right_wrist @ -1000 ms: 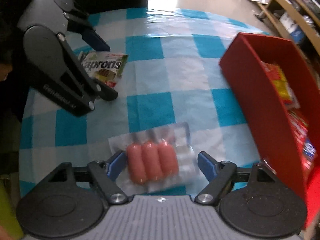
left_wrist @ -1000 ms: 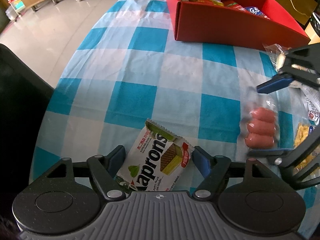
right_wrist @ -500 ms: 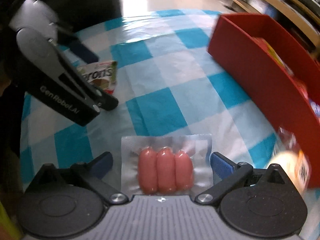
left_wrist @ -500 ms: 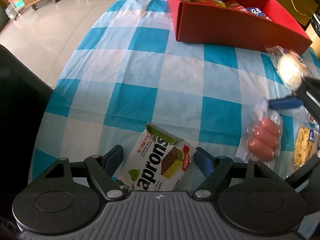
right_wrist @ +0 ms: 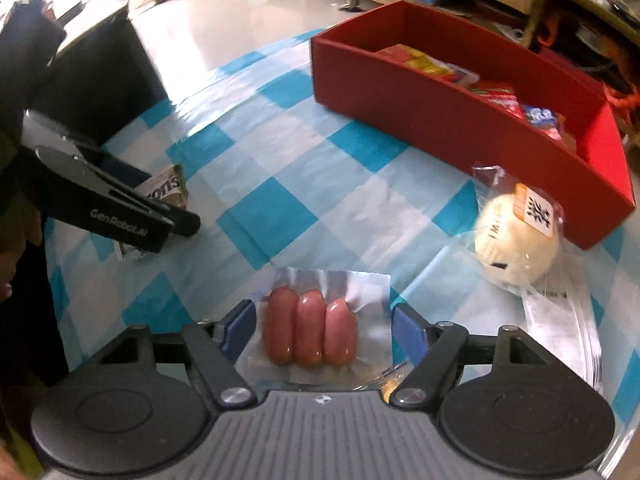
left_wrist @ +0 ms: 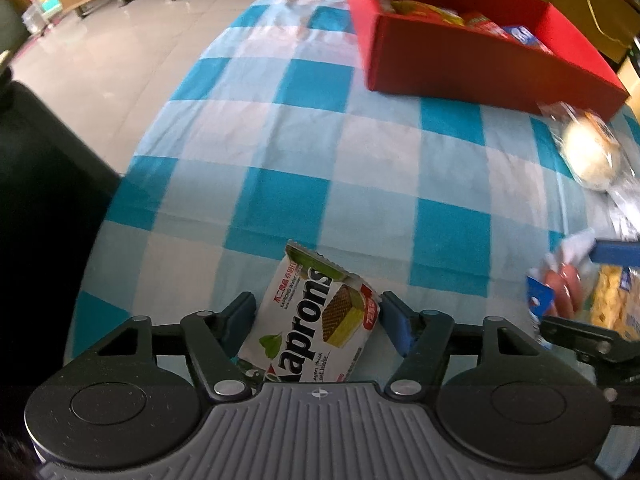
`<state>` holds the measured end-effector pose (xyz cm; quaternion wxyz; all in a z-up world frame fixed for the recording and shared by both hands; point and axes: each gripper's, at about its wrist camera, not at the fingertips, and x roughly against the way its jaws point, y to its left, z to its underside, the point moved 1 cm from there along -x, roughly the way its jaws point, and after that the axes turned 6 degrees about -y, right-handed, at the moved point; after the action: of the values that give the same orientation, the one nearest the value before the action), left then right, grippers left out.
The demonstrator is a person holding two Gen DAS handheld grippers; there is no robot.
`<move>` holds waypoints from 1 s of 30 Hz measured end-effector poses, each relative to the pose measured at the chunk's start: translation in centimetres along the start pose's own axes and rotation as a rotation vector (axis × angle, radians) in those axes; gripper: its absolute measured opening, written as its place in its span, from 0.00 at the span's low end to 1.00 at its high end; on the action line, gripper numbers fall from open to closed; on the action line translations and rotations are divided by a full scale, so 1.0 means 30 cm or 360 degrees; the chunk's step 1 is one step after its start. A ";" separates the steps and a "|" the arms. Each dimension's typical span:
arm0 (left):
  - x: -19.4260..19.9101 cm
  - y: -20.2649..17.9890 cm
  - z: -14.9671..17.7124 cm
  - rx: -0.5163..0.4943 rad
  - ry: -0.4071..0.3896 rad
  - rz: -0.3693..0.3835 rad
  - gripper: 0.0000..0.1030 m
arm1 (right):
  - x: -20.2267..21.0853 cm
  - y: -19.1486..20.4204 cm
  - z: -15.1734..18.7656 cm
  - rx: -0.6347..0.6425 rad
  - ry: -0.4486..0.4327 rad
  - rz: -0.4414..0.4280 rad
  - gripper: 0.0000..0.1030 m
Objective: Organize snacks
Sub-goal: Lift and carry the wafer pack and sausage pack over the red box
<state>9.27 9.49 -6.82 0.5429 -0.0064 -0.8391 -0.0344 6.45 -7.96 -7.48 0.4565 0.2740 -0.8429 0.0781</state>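
Blue-and-white checked tablecloth (left_wrist: 372, 168) covered the table; a red box (right_wrist: 452, 120) of snacks stood at its far side. Left gripper (left_wrist: 318, 314) was held low over the near edge, pads pressed against both sides of the Kaprons wafer pack (left_wrist: 316, 320). Right gripper (right_wrist: 320, 328) was raised above the cloth and aimed at the box, pads touching the edges of the sausage pack (right_wrist: 310, 332) carried between them. Only the right wrist view showed the wrapped bun's (right_wrist: 516, 244) label and the box's inner wall.
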 end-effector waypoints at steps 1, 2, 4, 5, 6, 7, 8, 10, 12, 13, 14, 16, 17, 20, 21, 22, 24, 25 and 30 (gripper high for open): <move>0.006 0.013 -0.006 0.0027 -0.0007 -0.0003 0.71 | 0.007 0.006 -0.001 -0.0002 -0.0013 0.0006 0.67; 0.013 0.024 -0.012 0.0052 -0.0016 -0.0006 0.71 | 0.017 0.009 -0.004 -0.0005 -0.0030 0.0008 0.66; 0.032 0.036 -0.022 0.0085 -0.0038 -0.0005 0.71 | 0.041 0.006 -0.012 -0.0038 -0.0073 -0.0002 0.66; 0.042 0.034 -0.025 0.0088 -0.0052 -0.0004 0.71 | 0.055 0.004 -0.017 -0.0057 -0.0097 -0.0004 0.66; 0.053 0.026 -0.028 0.0081 -0.0067 -0.0005 0.71 | 0.065 0.002 -0.023 -0.0071 -0.0118 0.0000 0.66; 0.063 0.017 -0.031 0.0071 -0.0081 -0.0006 0.71 | 0.077 0.000 -0.027 -0.0082 -0.0140 0.0004 0.66; 0.072 0.007 -0.034 0.0060 -0.0096 -0.0007 0.71 | 0.085 -0.001 -0.030 -0.0095 -0.0157 0.0007 0.66; 0.087 -0.018 -0.043 0.0034 -0.0123 -0.0007 0.71 | 0.104 -0.006 -0.036 -0.0123 -0.0196 0.0011 0.66; 0.101 -0.040 -0.048 0.0015 -0.0147 -0.0006 0.71 | 0.120 -0.013 -0.039 -0.0155 -0.0231 0.0018 0.66; 0.107 -0.050 -0.052 0.0007 -0.0158 -0.0002 0.71 | 0.126 -0.018 -0.041 -0.0166 -0.0245 0.0023 0.66; 0.113 -0.059 -0.056 0.0001 -0.0170 0.0001 0.71 | 0.133 -0.023 -0.042 -0.0175 -0.0259 0.0032 0.66; 0.125 -0.075 -0.065 -0.0009 -0.0191 0.0011 0.71 | 0.144 -0.038 -0.046 -0.0194 -0.0281 0.0048 0.66; 0.127 -0.081 -0.071 -0.0011 -0.0199 0.0014 0.71 | 0.151 -0.045 -0.046 -0.0201 -0.0292 0.0057 0.66; 0.137 -0.103 -0.087 -0.0020 -0.0220 0.0021 0.71 | 0.167 -0.064 -0.055 -0.0224 -0.0325 0.0079 0.66; 0.143 -0.112 -0.093 -0.0024 -0.0229 0.0022 0.71 | 0.173 -0.071 -0.059 -0.0232 -0.0337 0.0083 0.66; 0.148 -0.120 -0.098 -0.0031 -0.0239 0.0021 0.71 | 0.179 -0.078 -0.062 -0.0239 -0.0347 0.0086 0.66; 0.152 -0.138 -0.109 -0.0046 -0.0254 0.0022 0.71 | 0.187 -0.089 -0.068 -0.0248 -0.0363 0.0094 0.66; 0.154 -0.147 -0.114 -0.0053 -0.0260 0.0023 0.71 | 0.190 -0.095 -0.071 -0.0252 -0.0368 0.0097 0.66; 0.151 -0.184 -0.130 -0.0088 -0.0269 0.0034 0.71 | 0.201 -0.122 -0.088 -0.0269 -0.0393 0.0110 0.66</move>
<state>10.69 3.60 -1.39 0.4702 -0.0333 -0.8804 -0.0511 7.70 -12.37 -1.50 0.3678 0.2129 -0.9051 -0.0115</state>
